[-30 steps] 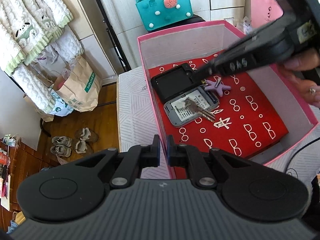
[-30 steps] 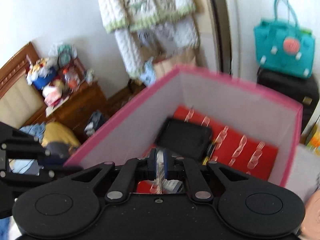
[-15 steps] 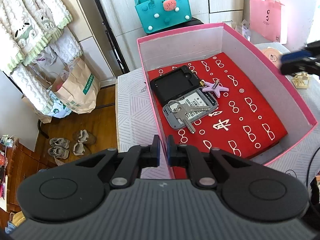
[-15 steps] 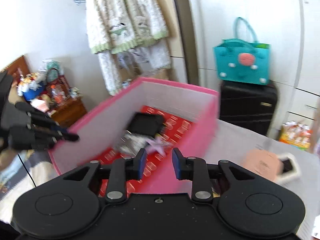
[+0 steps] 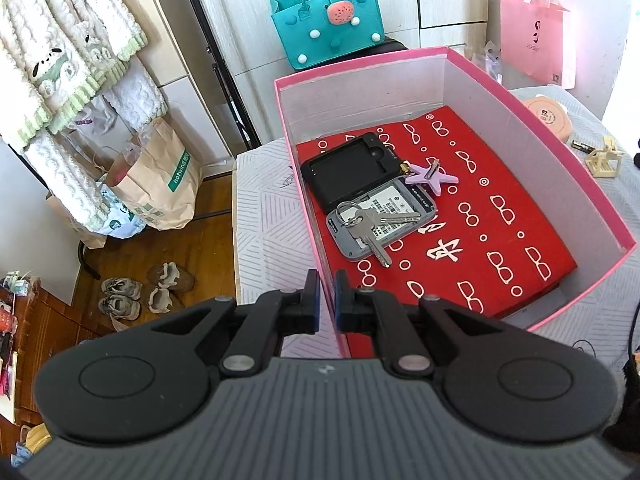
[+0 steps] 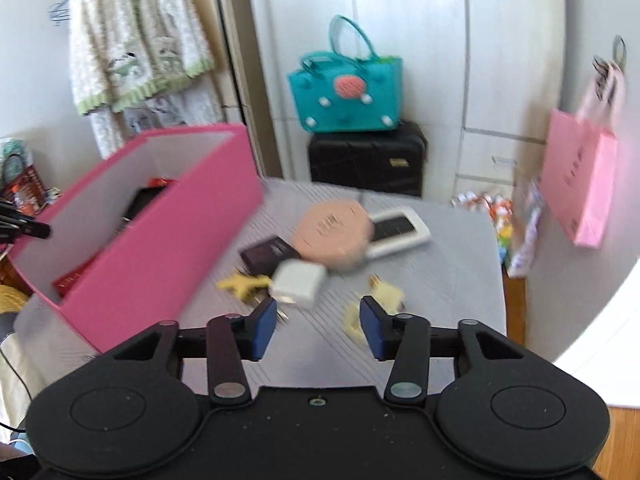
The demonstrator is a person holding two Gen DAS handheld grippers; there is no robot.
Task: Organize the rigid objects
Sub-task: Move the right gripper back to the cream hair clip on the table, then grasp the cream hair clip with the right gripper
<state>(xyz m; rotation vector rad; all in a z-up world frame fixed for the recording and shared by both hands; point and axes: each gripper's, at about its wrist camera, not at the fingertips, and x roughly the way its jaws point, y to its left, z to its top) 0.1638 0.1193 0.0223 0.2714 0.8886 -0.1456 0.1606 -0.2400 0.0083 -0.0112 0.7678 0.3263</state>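
Because the right wrist view is smeared by motion, the small things on the grey tabletop (image 6: 448, 256) are hard to read: a round peach case (image 6: 332, 234) at about 12 o'clock from the right gripper (image 6: 318, 326), a white flat device (image 6: 400, 226) half tucked behind it, a dark card-like thing (image 6: 266, 254), a white plug-shaped block (image 6: 298, 284), a yellowish bit (image 6: 242, 284) at 11 o'clock and a cream piece (image 6: 386, 294) at 1 o'clock, partly hidden by the right finger. The pink box (image 5: 532, 132) shows only a slice of its inside from this side.

Compared with a second ago, the right gripper has left the box and now faces the loose things on the tabletop; its jaws have just been opening and stand about half wide with nothing between them. The keys (image 5: 370, 226), then under that gripper, now lie free on the grey phone (image 5: 394, 216), which overlaps the black phone (image 5: 348, 168), with a lilac star (image 5: 430, 174) beside them on the red lining.

The left gripper (image 5: 325, 298) is unchanged, pinched nearly closed over the box's near pink wall, whose rim runs up between its fingertips; whether the pads press on it I cannot tell. The keys lie at 12 o'clock, just beyond its tips.
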